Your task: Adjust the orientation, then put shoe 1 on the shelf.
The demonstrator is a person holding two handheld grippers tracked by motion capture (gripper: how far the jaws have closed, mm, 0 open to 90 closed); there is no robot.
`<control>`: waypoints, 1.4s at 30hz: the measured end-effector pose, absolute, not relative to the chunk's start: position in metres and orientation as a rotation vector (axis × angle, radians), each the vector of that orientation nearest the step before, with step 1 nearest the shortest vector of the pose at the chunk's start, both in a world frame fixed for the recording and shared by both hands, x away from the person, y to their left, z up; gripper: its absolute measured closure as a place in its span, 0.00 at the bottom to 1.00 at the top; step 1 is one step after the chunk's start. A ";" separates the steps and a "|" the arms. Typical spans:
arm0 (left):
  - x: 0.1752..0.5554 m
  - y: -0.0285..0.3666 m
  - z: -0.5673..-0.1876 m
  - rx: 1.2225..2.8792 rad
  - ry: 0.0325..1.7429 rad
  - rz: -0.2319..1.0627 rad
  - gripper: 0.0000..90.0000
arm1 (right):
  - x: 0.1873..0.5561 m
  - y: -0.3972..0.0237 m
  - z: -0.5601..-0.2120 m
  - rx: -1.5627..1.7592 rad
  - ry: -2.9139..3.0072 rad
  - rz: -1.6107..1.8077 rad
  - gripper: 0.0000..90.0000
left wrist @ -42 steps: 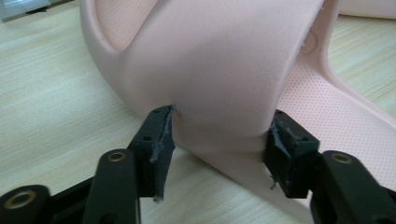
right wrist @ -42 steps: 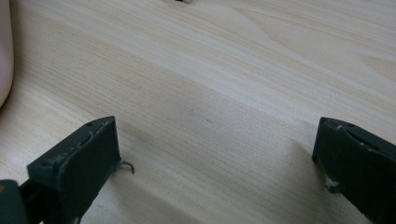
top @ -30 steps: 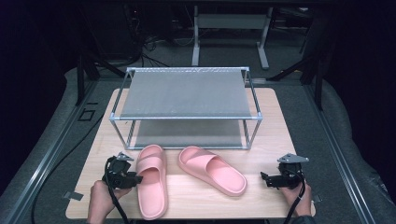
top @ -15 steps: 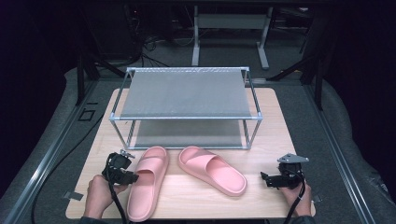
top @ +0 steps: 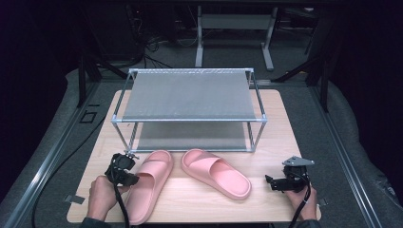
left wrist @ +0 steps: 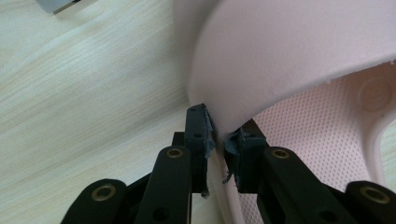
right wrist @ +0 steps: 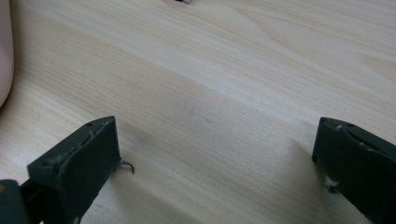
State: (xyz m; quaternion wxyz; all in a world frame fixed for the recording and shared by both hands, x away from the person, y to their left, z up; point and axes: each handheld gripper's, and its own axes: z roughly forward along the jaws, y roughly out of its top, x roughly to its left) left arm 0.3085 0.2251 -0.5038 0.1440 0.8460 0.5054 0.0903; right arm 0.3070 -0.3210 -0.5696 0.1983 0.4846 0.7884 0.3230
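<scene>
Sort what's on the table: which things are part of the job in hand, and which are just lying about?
In the job:
- left slipper, its side wall pinched by the left gripper, whose jaws have just been closing
- right slipper
- two-tier shoe rack

Lying about:
- right gripper, jaws open, idle
- cables on the floor

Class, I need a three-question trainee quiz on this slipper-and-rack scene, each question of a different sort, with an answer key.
1. True or false: the left gripper has its fingers pinching the edge of a pink slipper.
2. Which gripper is open over bare table? A) left B) right
3. Fill in: the metal rack has ___ shelves, both without shoes.

Key: 1 true; 2 B; 3 two. The second slipper lies untouched between the hands.
</scene>
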 end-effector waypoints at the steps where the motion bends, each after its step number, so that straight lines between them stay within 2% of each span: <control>1: 0.308 0.225 -0.504 2.437 1.456 0.264 0.88 | 0.307 -0.321 -0.570 1.356 2.206 0.903 0.00; 26: 0.318 0.235 -0.490 2.390 1.408 0.285 0.92 | 0.307 -0.321 -0.570 1.355 2.206 0.904 0.00; 42: 0.334 0.239 -0.471 2.482 1.236 0.331 0.93 | 0.307 -0.321 -0.570 1.355 2.206 0.904 0.00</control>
